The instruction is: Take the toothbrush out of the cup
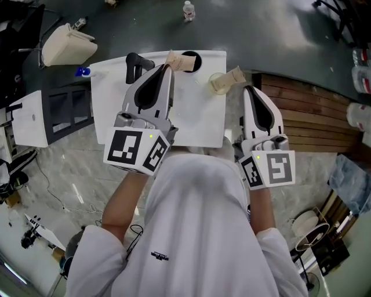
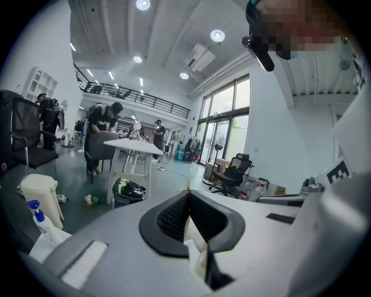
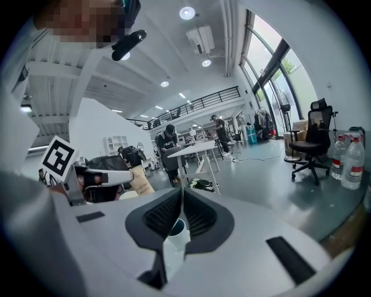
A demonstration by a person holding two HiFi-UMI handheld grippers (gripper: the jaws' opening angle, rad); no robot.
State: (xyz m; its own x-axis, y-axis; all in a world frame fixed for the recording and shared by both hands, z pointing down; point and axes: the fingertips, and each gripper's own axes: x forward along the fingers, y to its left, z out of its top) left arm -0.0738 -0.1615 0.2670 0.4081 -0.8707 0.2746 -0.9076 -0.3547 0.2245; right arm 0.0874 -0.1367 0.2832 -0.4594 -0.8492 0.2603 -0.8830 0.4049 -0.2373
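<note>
The person's left forearm (image 1: 120, 200) and right forearm (image 1: 262, 206) reach forward, bare below white sleeves (image 1: 197, 232). The left gripper (image 1: 167, 68) points ahead and slightly down, its jaws together at the tips. The right gripper (image 1: 247, 88) lies roughly parallel to it, well apart and a little nearer the body, its jaws also closed. Each gripper's marker cube sits at the wrist end.

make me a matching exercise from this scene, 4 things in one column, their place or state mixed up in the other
1 black cup
2 blue-capped bottle
3 clear bottle
4 right tool

a on the dark floor beyond the white table
b jaws shut
c at the table's far edge
d just off the table's left side

Pairs: 1-c, 2-d, 3-a, 4-b
</note>
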